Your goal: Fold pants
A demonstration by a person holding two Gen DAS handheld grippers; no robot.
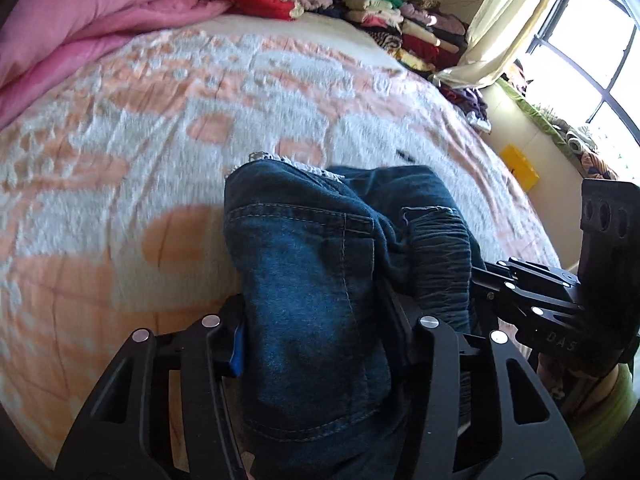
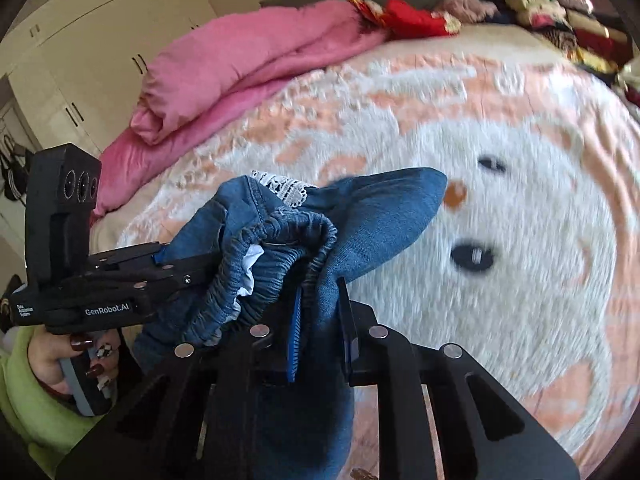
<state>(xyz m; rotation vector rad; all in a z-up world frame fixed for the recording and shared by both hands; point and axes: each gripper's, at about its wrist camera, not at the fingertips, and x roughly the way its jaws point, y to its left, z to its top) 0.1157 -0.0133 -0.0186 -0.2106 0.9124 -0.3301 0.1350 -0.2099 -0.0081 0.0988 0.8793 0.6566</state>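
Note:
Blue denim pants (image 1: 304,248) with an elastic waistband (image 2: 280,224) and a white lace trim (image 2: 280,186) are lifted in a bunch over the bed. In the left wrist view my left gripper (image 1: 320,332) is shut on a thick fold of the denim, which fills the gap between its pads. The right gripper (image 1: 480,280) comes in from the right edge and bites the gathered waistband. In the right wrist view my right gripper (image 2: 320,312) is shut on a thin fold of the pants. The left gripper (image 2: 200,272) pinches the waistband from the left, held by a hand (image 2: 80,356) in a lime sleeve.
A peach and white fleece blanket (image 1: 160,120) covers the bed under the pants. A pink quilt (image 1: 80,20) lies along the far left side. Stacks of folded clothes (image 1: 400,20) line the far right corner by a curtained window (image 1: 580,60). Cream wardrobes (image 2: 100,20) stand behind the bed.

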